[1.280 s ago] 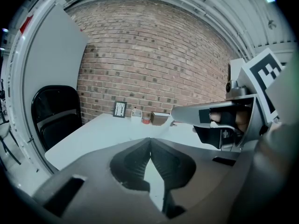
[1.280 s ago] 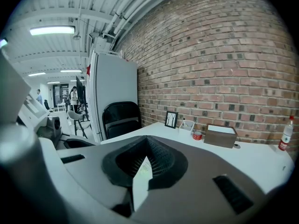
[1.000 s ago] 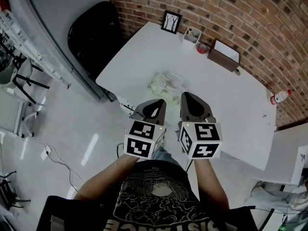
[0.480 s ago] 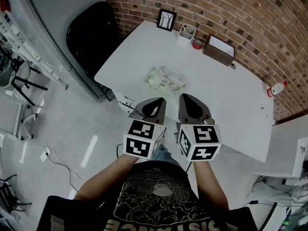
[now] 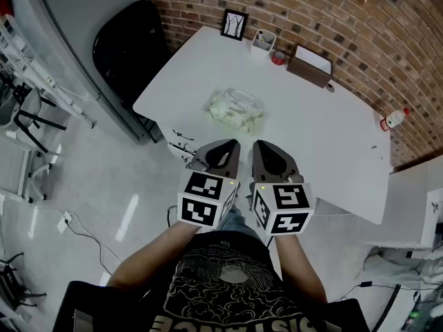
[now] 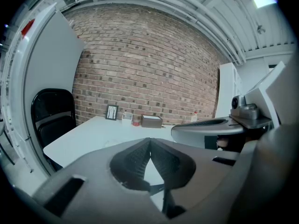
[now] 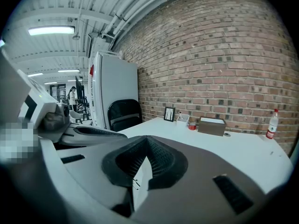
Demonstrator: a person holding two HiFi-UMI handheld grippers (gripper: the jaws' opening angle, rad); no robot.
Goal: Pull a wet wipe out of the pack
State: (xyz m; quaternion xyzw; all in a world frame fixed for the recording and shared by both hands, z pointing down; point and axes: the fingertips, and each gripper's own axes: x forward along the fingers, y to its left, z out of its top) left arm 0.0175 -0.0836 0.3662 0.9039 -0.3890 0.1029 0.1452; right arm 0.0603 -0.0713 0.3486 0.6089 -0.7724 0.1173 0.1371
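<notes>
Hovering short of desk (image 5: 325, 140): left gripper (image 5: 223, 148), right gripper (image 5: 264, 148) both clenched, fingers (image 6: 135, 161) pressed together on nothing. Wet wipe pack (image 5: 234, 109) well ahead of fingers, untouched. Reach, grasp, pull all left.

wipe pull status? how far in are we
Done: nothing yet. The wet wipe pack lies on the white table, apart from both grippers, and no wipe is held. In hand: the left gripper and right gripper hover side by side close to the person's body, short of the pack, jaws together and empty. Left: reach the pack, likely steady it, pinch a wipe and pull it out.
</notes>
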